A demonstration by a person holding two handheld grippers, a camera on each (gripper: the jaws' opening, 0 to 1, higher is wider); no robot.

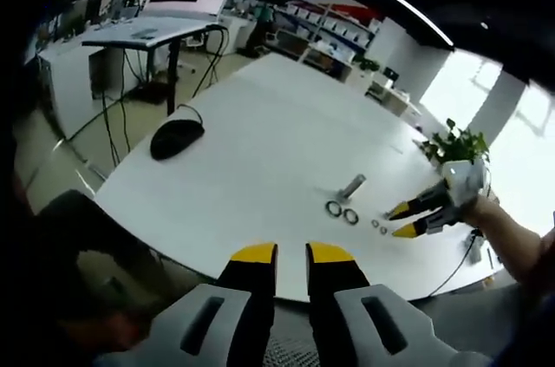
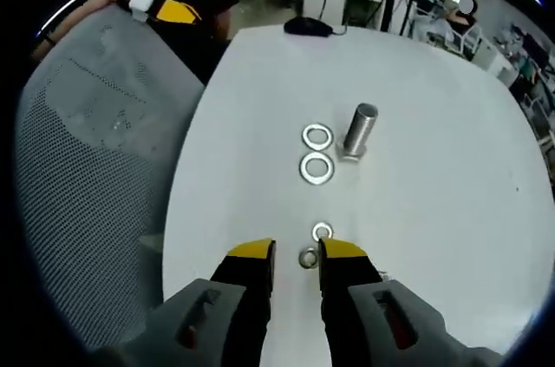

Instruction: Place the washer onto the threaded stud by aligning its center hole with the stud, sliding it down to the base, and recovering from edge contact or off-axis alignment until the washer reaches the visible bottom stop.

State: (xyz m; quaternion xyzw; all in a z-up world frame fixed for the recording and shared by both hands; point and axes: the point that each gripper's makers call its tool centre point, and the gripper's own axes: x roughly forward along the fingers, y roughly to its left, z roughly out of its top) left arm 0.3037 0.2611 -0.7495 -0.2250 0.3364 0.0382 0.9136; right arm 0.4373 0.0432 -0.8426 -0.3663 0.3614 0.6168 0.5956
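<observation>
From the right gripper view I see my right hand-held gripper (image 2: 296,254) low over the white counter (image 2: 434,211), its yellow-tipped jaws a narrow gap apart, with a small washer (image 2: 308,257) lying flat on the counter between the tips; I cannot tell whether the jaws touch it, and it is not lifted. A second small washer (image 2: 323,231) lies just beyond the tips. Farther ahead, two larger washers (image 2: 316,168) lie flat, one behind the other, close together. The threaded stud (image 2: 359,130) stands upright on its base just to the right of the larger washers, well apart from the gripper, with nothing on it. In the left gripper view my left hand-held gripper (image 1: 291,254) is held back at the near edge of the counter, jaws slightly apart and holding nothing; the right hand-held gripper appears at the right of that view, its tips beside the small washers. A black computer mouse (image 1: 176,137) rests on the far part of the counter, and a grey mesh chair (image 2: 95,141) stands beside the counter.
</observation>
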